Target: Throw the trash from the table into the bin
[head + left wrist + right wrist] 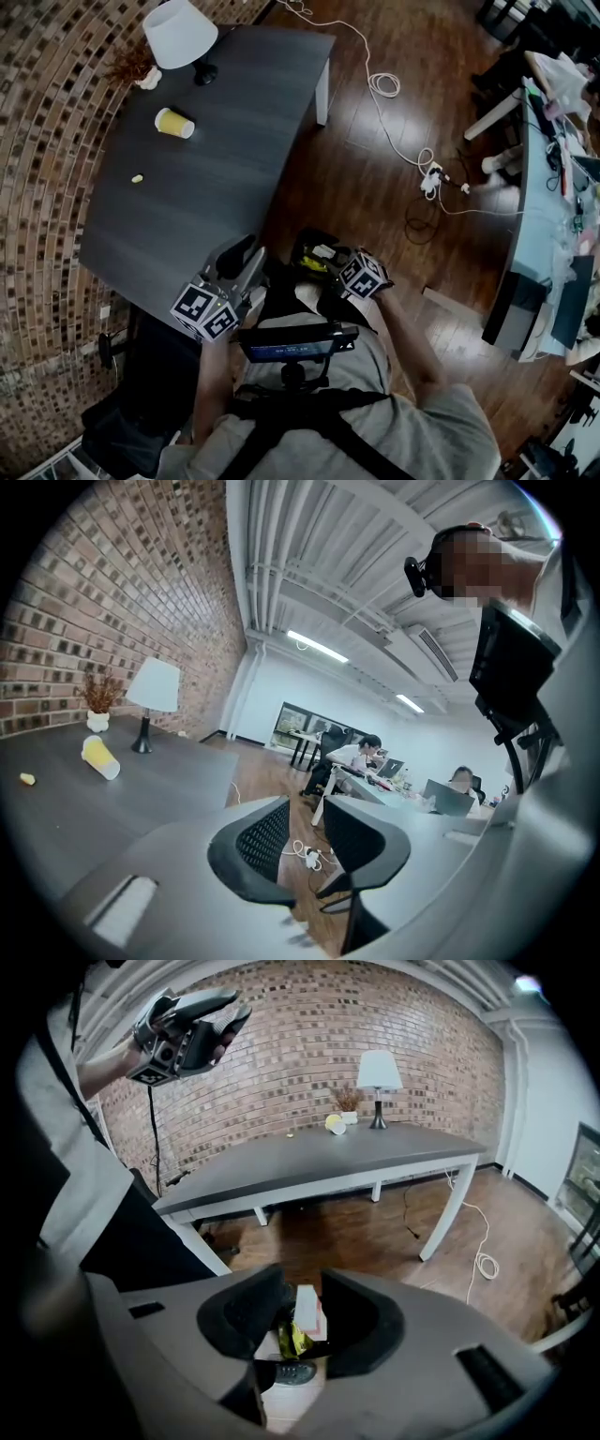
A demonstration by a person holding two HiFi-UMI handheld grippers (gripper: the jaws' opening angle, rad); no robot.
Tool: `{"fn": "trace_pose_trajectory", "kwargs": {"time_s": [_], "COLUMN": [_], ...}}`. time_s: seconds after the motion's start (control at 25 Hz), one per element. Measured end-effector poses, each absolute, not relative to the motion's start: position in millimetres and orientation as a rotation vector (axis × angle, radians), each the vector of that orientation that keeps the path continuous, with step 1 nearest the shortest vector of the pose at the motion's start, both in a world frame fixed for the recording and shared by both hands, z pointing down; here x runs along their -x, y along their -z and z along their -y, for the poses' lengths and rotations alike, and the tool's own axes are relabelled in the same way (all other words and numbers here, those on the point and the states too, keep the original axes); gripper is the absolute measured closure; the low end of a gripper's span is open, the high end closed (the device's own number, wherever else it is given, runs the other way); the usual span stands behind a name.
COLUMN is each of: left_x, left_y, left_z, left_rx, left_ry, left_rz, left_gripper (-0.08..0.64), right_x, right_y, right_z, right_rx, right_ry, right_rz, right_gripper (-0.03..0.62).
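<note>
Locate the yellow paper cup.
Head view, upper left: the yellow paper cup lies on its side on the dark grey table, beside the white table lamp.

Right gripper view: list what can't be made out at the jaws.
- White piece between the jaws of the right gripper: what it is, and whether a pad touches it; too small, dark.
- Bin: jaws cover it here; head view shows only a dark edge.
- Yellow wrapper below: mostly hidden.

No legible text or labels.
</note>
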State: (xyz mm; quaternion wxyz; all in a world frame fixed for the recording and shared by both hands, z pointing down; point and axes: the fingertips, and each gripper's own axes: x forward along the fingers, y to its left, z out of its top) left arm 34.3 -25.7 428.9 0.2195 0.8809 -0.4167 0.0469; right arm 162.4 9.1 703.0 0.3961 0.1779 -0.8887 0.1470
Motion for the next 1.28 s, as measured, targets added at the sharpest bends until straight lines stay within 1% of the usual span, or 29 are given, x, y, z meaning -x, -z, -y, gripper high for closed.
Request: {"fn": "trace_pose_trajectory", "kwargs": {"time_s": [0.24, 0.64, 0.76, 1.04, 1.28], "left_x": [-33, -55, -58, -81, -98], "left_y": [-427, -426, -422, -413, -420], "left_z": [24, 19, 17, 8, 6], "left_rx": [-2.44, -2.481, -2.507, -2.55, -2.559], "left_ry": [-0.132, -0.115, -0.101, -0.06, -0.079], "left_rz": [1.155, 1.059, 1.024, 0.89, 0.846], "left_gripper": [0.454, 0.454, 0.453, 0.453, 0.453], "right_x": [-163, -180, -179, -179, -190], "right_y": [-696, -626, -605, -562, -552], "right_z": [-5, 7, 14, 13, 7], "right_rx": [-0.507, -0.707, -0.744, -0.775, -0.79], "right_ry": [-0.389, -0.503, -0.501, -0.483, -0.461], "right_rz": [2.272, 2.467, 2.518, 2.616, 2.621], "right_gripper": [0.445, 0.449, 0.463, 0.463, 0.463]}}
